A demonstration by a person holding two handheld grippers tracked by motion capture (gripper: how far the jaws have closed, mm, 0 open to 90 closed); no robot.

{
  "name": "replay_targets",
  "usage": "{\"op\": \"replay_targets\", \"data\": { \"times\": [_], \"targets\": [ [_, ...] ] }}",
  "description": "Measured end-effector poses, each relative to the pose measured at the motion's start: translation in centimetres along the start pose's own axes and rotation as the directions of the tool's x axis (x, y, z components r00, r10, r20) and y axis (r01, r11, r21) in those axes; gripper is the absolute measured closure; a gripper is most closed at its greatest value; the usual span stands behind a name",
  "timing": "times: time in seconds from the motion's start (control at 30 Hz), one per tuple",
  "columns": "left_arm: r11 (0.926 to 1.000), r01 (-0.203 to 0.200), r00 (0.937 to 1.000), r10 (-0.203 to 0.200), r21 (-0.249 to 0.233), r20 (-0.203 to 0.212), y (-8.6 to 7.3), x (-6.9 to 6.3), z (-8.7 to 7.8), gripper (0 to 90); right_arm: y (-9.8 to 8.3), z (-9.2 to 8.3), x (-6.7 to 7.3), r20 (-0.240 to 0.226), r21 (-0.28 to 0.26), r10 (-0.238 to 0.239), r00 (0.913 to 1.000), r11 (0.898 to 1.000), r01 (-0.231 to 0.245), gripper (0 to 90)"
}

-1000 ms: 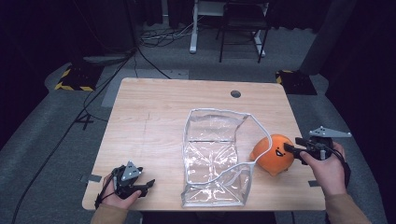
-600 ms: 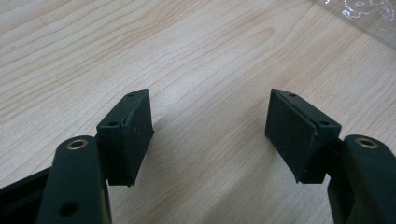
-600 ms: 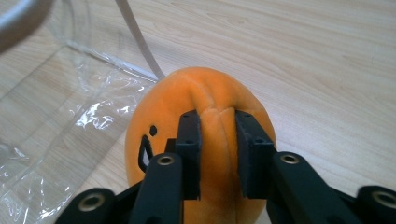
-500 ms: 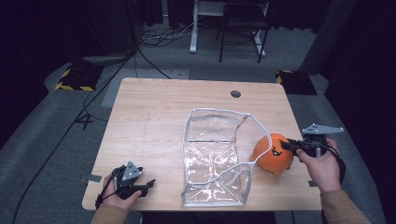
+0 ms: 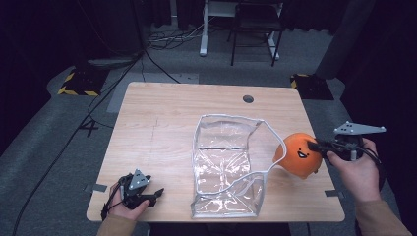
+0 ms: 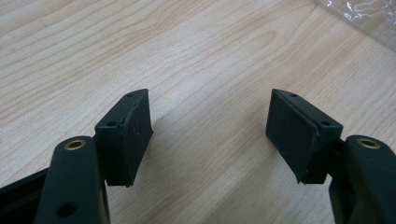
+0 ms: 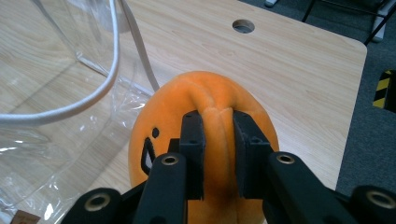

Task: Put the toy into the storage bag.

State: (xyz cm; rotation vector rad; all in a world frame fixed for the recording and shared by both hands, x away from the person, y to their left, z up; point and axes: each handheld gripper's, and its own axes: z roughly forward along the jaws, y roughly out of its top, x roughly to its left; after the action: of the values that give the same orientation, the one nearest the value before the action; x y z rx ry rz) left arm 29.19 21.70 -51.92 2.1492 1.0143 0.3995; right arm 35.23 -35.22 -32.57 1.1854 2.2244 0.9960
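An orange plush toy point(image 5: 296, 156) with a black smiley face hangs just right of a clear plastic zip bag point(image 5: 226, 162) that stands open in the middle of the wooden table point(image 5: 162, 123). My right gripper point(image 5: 314, 146) has just been closing and is now shut on a pinched fold of the plush toy point(image 7: 205, 102), which bulges between the pads point(image 7: 194, 140). The bag's white-edged rim point(image 7: 60, 112) is to its left. My left gripper point(image 5: 156, 194) rests near the table's front left corner. In its own view, the left gripper point(image 6: 210, 121) stands open over bare wood.
A round cable hole point(image 5: 248, 99) is in the table's far right part. Beyond the far edge stand a white desk leg point(image 5: 202, 29) and a black chair point(image 5: 253, 29), and cables lie on the floor. Yellow-black striped blocks point(image 5: 76, 81) sit on the floor at both sides.
My right gripper has shut on the orange plush and raised it a little, with the toy shifting slightly right. The left gripper and the bag have stayed put.
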Motion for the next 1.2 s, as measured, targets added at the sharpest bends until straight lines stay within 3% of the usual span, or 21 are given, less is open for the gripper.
{"op": "replay_targets", "data": {
  "times": [0.17,0.7,1.2],
  "targets": [
    [1.0000,0.000,1.0000,0.000,0.000,0.000,0.0,0.0,0.0,31.6,0.5,-1.0,-0.3,-0.011,-0.014,-0.004,0.9999,1.000,0.004,75.8],
    [1.0000,0.000,1.0000,0.000,-0.002,0.001,0.0,0.0,0.1,31.6,2.3,-3.5,-0.7,0.020,-0.020,-0.022,0.9995,1.000,0.023,75.8],
    [1.0000,0.001,1.0000,-0.001,-0.002,0.002,0.0,0.0,0.1,31.6,5.3,-6.3,-0.5,0.063,-0.036,-0.078,0.9950,0.996,0.080,75.9]
  ]
}}
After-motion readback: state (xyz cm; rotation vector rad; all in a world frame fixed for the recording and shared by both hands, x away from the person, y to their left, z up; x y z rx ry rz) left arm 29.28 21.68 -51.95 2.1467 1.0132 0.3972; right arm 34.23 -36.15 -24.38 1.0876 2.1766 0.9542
